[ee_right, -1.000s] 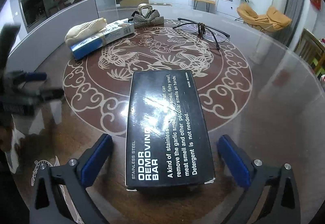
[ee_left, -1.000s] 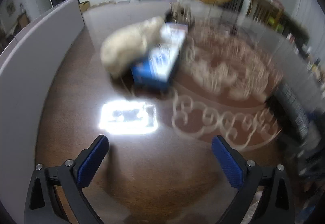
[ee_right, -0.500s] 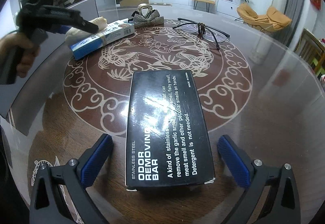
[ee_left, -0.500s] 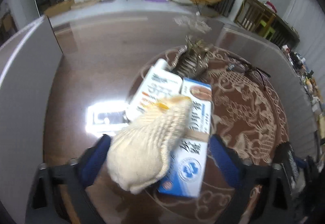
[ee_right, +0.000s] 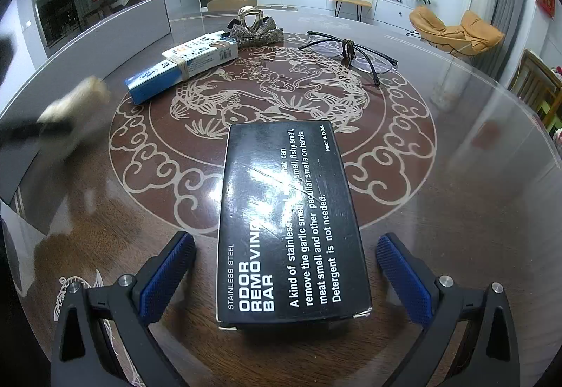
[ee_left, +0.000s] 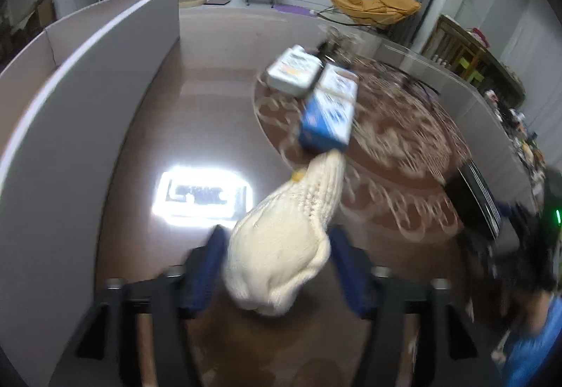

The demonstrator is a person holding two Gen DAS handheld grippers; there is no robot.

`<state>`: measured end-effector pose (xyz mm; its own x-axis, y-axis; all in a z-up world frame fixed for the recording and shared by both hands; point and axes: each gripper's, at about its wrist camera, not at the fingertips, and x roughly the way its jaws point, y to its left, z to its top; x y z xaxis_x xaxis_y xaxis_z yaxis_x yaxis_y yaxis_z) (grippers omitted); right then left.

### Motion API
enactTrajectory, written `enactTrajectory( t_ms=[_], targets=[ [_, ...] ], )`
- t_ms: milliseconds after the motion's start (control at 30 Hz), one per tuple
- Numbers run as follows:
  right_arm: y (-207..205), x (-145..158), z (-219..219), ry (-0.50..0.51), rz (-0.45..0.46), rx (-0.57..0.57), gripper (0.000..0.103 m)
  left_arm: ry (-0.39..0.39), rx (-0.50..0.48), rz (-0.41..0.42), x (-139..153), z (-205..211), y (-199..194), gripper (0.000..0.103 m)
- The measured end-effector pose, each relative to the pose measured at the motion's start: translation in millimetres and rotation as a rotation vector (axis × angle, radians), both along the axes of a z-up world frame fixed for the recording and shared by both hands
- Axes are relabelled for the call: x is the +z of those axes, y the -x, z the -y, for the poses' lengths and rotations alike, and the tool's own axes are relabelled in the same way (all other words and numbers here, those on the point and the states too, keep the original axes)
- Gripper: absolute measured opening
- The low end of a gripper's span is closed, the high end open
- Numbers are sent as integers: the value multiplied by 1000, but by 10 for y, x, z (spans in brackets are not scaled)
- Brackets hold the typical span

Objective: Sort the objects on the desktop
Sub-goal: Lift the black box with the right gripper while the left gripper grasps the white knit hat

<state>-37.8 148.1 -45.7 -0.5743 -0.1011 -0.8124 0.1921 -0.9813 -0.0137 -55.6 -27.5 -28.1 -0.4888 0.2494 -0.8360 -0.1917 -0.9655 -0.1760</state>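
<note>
My left gripper [ee_left: 277, 267] is clamped on the cream knitted glove [ee_left: 284, 243], lifted above the table. My right gripper [ee_right: 286, 267] sits apart around the black rectangular box [ee_right: 288, 222]; the blue-and-white cartons [ee_right: 182, 67], far left, the spectacles [ee_right: 351, 51] and the hair clip [ee_right: 253, 27] look unsorted.

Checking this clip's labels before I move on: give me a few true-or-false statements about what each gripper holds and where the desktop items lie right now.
1. The left gripper is clamped on the cream knitted glove. True.
2. The right gripper is shut on the black odor-removing-bar box. False: its jaws stand open on either side of the box.
3. The thin-framed black eyeglasses lie folded on top of the black box. False: they lie on the round brown patterned table, beyond it.
4. The blue-and-white carton lies on the table. True.
</note>
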Motion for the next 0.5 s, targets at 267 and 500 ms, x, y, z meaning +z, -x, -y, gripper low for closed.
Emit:
enactTrajectory(
  t_ms=[267,500],
  targets=[
    [1,1,-1,0,0,0,103,52,-80,3,-213,-250,95,103],
    [3,2,-1,0,0,0,103,159,-167,-91,-286,-490,-40,103]
  ],
)
